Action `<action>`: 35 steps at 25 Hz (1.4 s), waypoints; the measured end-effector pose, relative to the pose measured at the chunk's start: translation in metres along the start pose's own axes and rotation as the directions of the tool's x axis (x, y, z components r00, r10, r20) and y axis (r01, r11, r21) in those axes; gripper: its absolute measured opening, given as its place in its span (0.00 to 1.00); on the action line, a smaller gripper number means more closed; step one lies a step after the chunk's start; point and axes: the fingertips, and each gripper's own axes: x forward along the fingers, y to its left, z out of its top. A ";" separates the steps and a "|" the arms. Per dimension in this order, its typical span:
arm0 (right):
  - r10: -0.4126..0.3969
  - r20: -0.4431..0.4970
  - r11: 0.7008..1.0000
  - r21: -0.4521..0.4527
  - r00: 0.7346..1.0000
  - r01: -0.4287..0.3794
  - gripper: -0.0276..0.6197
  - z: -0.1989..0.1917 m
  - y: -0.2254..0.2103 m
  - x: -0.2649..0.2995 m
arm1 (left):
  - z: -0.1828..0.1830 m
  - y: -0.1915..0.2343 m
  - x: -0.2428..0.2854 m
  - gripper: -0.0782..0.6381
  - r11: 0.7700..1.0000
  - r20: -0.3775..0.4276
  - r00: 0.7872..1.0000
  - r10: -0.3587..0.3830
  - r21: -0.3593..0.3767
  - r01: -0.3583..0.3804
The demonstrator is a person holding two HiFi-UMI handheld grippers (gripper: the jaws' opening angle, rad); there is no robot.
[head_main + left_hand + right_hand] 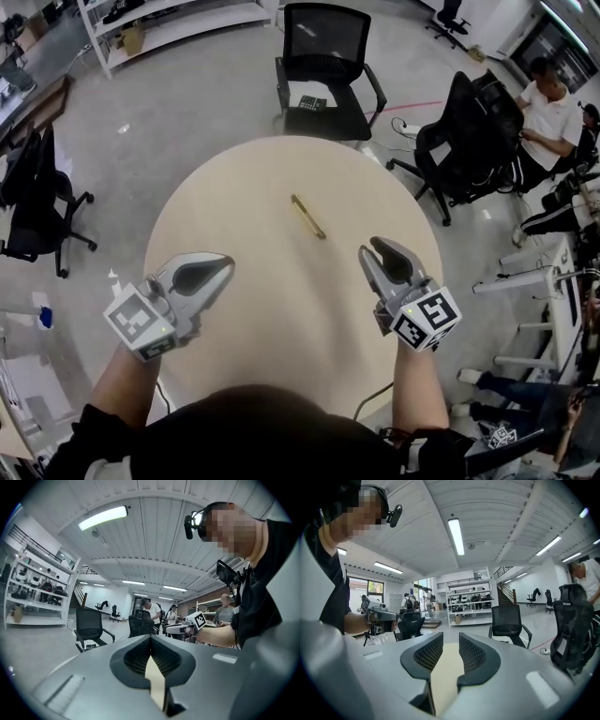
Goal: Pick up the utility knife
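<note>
I see the utility knife (307, 217) lying flat near the middle of the round desk (281, 319); it is thin and yellowish, and it lies on a slant. Nothing touches it; it sits alone, so either side can get to it.

My 2 tools are near my edge of the desk, well apart from the knife, 1 on each side of it. The left hand-held gripper (227, 266) has its jaws closed tip to tip with nothing in them; in the left gripper view I only see a strip of bare desk under the tips. I think it is kept closed because it has no job right now.

The right hand-held gripper (373, 247) has its jaws apart, and only bare desk shows in the gap in the right gripper view; it holds nothing. I think it is open so it can go around the knife, and it looks a bit nearer to the knife than the left 1.

The knife does not show in either gripper view, so I go by the head view to find it.

My guess is the pick-up has not begun; the reach comes first. The knife is thin and low, so the jaws must come down close to the desk and close across its narrow sides; it could slide away if I push it.
</note>
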 end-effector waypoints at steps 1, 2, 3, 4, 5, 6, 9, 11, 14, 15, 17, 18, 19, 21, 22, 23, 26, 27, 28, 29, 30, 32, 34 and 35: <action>0.002 -0.014 1.000 -0.003 1.000 -0.002 0.23 -0.007 -0.007 0.013 | -0.006 0.010 0.007 0.10 1.000 -0.005 1.000 0.002 -0.005 -0.002; 0.005 -0.028 1.000 -0.007 1.000 -0.005 0.24 -0.016 -0.013 0.026 | -0.014 0.020 0.014 0.10 1.000 -0.010 1.000 0.005 -0.011 -0.005; 0.008 -0.045 1.000 -0.012 0.999 -0.008 0.24 -0.025 -0.020 0.040 | -0.022 0.030 0.021 0.10 1.000 -0.015 1.000 0.008 -0.020 -0.008; 0.011 -0.064 1.000 -0.018 0.998 -0.012 0.25 -0.034 -0.027 0.053 | -0.030 0.040 0.029 0.10 0.999 -0.021 1.000 0.010 -0.031 -0.011; 0.015 -0.085 1.000 -0.022 0.996 -0.017 0.26 -0.044 -0.033 0.066 | -0.039 0.049 0.037 0.10 0.999 -0.029 0.999 0.013 -0.045 -0.014; 0.021 -0.109 0.999 -0.024 0.994 -0.024 0.26 -0.054 -0.040 0.078 | -0.048 0.058 0.045 0.10 0.998 -0.040 0.999 0.016 -0.060 -0.018; 0.042 -0.182 0.999 -0.019 0.982 -0.046 0.27 -0.088 -0.058 0.116 | -0.076 0.086 0.068 0.10 0.995 -0.078 0.997 0.025 -0.091 -0.032; 0.044 -0.226 0.999 -0.020 0.973 -0.050 0.29 -0.113 -0.071 0.142 | -0.099 0.108 0.082 0.10 0.995 -0.098 0.995 0.029 -0.088 -0.038; 0.044 -0.291 0.998 -0.030 0.956 -0.055 0.31 -0.156 -0.088 0.182 | -0.135 0.141 0.100 0.10 0.997 -0.130 0.991 0.043 -0.061 -0.051; 0.047 -0.313 0.998 -0.033 0.949 -0.060 0.31 -0.170 -0.091 0.194 | -0.146 0.150 0.105 0.10 0.997 -0.141 0.989 0.049 -0.053 -0.056; 0.053 -0.364 0.997 -0.039 0.930 -0.072 0.32 -0.197 -0.095 0.212 | -0.166 0.162 0.114 0.10 0.997 -0.164 0.985 0.051 -0.042 -0.059; 0.052 -0.394 0.996 -0.044 0.918 -0.076 0.32 -0.210 -0.096 0.219 | -0.175 0.165 0.118 0.10 0.998 -0.179 0.983 0.048 -0.036 -0.055; 0.048 -0.424 0.996 -0.051 0.905 -0.077 0.32 -0.222 -0.099 0.224 | -0.185 0.167 0.122 0.10 0.998 -0.195 0.980 0.042 -0.029 -0.048; 0.034 -0.475 0.995 -0.069 0.879 -0.076 0.33 -0.241 -0.106 0.236 | -0.202 0.171 0.131 0.10 0.999 -0.221 0.975 0.028 -0.009 -0.031; 0.029 -0.492 0.994 -0.080 0.870 -0.079 0.34 -0.248 -0.108 0.241 | -0.209 0.172 0.135 0.10 1.000 -0.229 0.973 0.021 0.002 -0.021; 0.027 -0.505 0.992 -0.091 0.863 -0.084 0.34 -0.254 -0.110 0.244 | -0.215 0.173 0.136 0.10 1.000 -0.234 0.972 0.015 0.012 -0.012; 0.024 -0.522 0.990 -0.105 0.852 -0.092 0.36 -0.264 -0.107 0.254 | -0.229 0.176 0.138 0.10 1.000 -0.233 0.973 -0.002 0.025 0.008; 0.021 -0.526 0.990 -0.106 0.850 -0.091 0.36 -0.265 -0.105 0.257 | -0.232 0.176 0.138 0.10 0.999 -0.232 0.973 -0.008 0.031 0.016; 0.018 -0.532 0.990 -0.110 0.846 -0.090 0.36 -0.266 -0.104 0.259 | -0.236 0.176 0.138 0.10 0.999 -0.234 0.972 -0.013 0.044 0.024; 0.015 -0.540 0.989 -0.115 0.841 -0.092 0.36 -0.267 -0.102 0.259 | -0.238 0.175 0.139 0.10 0.997 -0.239 0.971 -0.017 0.064 0.034; 0.015 -0.548 0.989 -0.117 0.837 -0.094 0.36 -0.268 -0.100 0.260 | -0.240 0.173 0.139 0.10 0.995 -0.246 0.969 -0.022 0.085 0.044; 0.021 -0.561 0.989 -0.110 0.827 -0.100 0.31 -0.269 -0.098 0.258 | -0.242 0.171 0.140 0.10 0.993 -0.254 0.967 -0.032 0.106 0.060; 0.031 -0.572 0.990 -0.097 0.820 -0.105 0.27 -0.269 -0.097 0.257 | -0.242 0.170 0.140 0.10 0.994 -0.252 0.967 -0.036 0.094 0.062; 0.035 -0.576 0.990 -0.091 0.817 -0.107 0.27 -0.269 -0.097 0.256 | -0.242 0.170 0.140 0.10 0.995 -0.249 0.968 -0.035 0.086 0.058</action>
